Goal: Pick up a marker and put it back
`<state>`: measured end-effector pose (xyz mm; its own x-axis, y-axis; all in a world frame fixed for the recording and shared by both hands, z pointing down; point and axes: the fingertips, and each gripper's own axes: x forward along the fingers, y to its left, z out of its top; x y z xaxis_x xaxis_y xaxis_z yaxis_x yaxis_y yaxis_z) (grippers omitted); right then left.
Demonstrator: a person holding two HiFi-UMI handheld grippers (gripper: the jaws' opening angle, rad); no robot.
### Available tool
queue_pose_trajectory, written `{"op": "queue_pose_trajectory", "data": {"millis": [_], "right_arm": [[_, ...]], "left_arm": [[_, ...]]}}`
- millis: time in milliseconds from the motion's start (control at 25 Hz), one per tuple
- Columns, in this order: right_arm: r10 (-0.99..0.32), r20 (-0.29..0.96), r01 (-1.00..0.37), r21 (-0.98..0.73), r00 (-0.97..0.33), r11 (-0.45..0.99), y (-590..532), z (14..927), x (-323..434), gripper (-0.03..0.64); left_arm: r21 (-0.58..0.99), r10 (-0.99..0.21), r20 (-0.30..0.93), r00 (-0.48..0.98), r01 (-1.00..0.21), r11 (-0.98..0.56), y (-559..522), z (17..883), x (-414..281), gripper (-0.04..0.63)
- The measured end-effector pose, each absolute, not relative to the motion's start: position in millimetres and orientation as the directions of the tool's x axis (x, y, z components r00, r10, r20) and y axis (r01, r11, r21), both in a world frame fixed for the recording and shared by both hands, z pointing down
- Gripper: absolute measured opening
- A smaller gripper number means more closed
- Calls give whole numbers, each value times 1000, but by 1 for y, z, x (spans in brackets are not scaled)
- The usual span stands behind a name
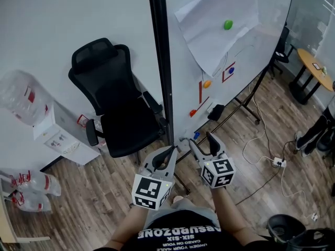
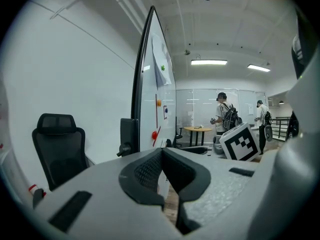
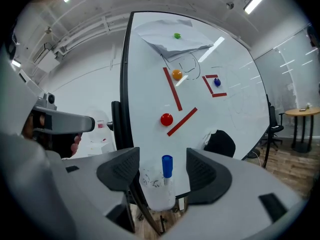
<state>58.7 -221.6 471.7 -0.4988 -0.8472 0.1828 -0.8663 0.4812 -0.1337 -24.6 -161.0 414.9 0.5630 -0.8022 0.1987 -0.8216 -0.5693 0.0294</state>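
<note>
The right gripper [image 3: 163, 154] has its jaws wide open, and there is nothing in them. Looking along them, the marker [image 3: 167, 167] with a blue cap shows in the gap. It is farther off and does not touch either jaw. It stands upright in a small clear cup [image 3: 156, 195] at the bottom edge of the whiteboard [image 3: 235, 109].

The left gripper [image 2: 163, 153] has its jaws shut tight together, and they hold nothing.

On the whiteboard, a red magnet [image 3: 166, 119] sits at 12 o'clock from the marker. An orange magnet [image 3: 177, 74] is higher up. A green magnet [image 3: 176, 35] pins a sheet of paper [image 3: 160, 34] near the top. A blue magnet [image 3: 217, 82] is at 2 o'clock from the red one, inside a box of red lines.

In the head view, the two grippers are side by side low in the middle, over a wooden floor [image 1: 78, 203]. A black chair [image 1: 112, 114] stands at 10 o'clock from the left gripper.
</note>
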Motion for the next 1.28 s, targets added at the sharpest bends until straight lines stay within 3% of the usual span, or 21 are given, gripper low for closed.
{"op": "queue_pose_trajectory", "data": {"millis": [400, 880, 1280], "right_arm": [[-822, 243, -857, -129, -515, 499, -235, 496, 51, 224], [-808, 287, -857, -129, -514, 499, -238, 509, 51, 69], [-804, 294, -855, -119, -516, 505, -237, 509, 52, 66]], "left_arm": [[28, -795, 197, 574, -814, -581, -173, 411, -18, 3], [38, -780, 205, 591, -802, -597, -179, 417, -9, 3], [48, -776, 219, 592, -801, -597, -179, 424, -6, 3]]}}
